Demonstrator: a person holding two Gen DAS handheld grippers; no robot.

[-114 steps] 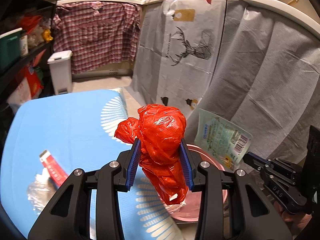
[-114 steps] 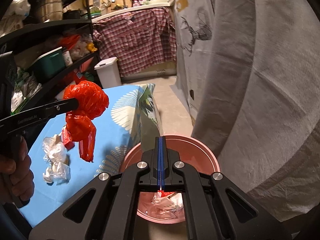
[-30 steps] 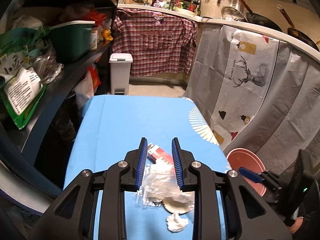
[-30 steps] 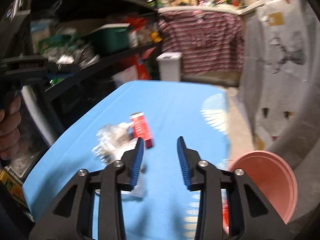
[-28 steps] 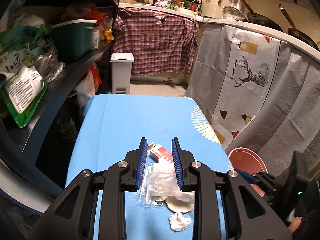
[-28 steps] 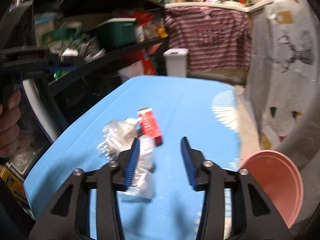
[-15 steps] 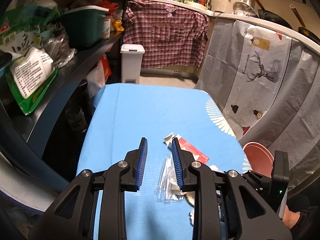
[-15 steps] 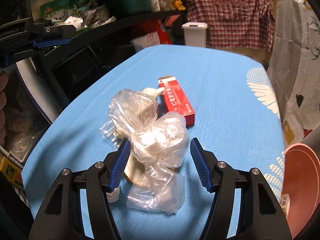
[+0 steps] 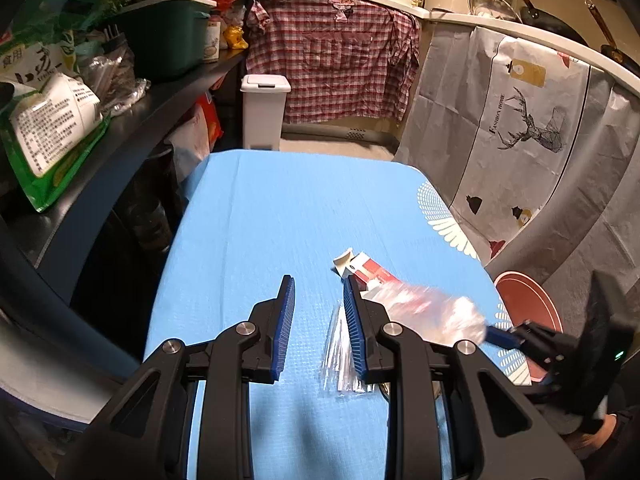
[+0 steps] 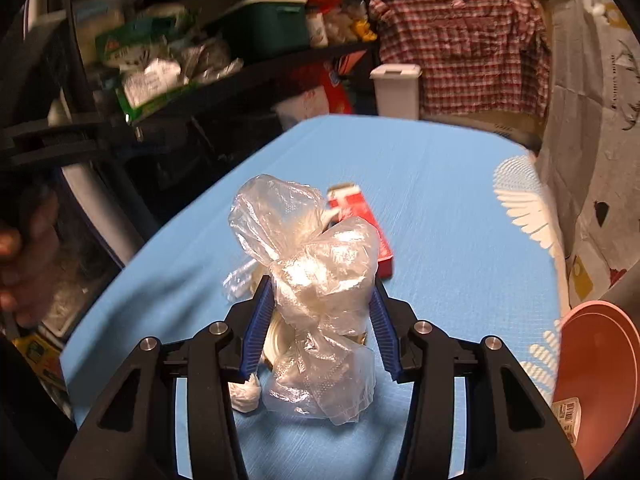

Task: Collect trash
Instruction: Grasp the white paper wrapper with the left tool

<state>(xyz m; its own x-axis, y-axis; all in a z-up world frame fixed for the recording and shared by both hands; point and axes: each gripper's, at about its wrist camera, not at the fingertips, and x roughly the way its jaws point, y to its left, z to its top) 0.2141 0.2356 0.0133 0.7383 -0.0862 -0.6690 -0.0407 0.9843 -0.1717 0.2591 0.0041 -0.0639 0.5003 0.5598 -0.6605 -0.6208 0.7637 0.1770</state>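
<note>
The left tongs (image 9: 318,326) fill the lower centre of the frame, blue pads apart and empty above the blue table (image 9: 280,216). Just right of them lie a clear plastic wrapper (image 9: 340,354) and a red carton (image 9: 370,272). At lower right, the right tongs (image 9: 498,336) clamp a blurred clear plastic bag (image 9: 428,312). A pink bin (image 9: 526,300) sits beyond the table's right edge.
</note>
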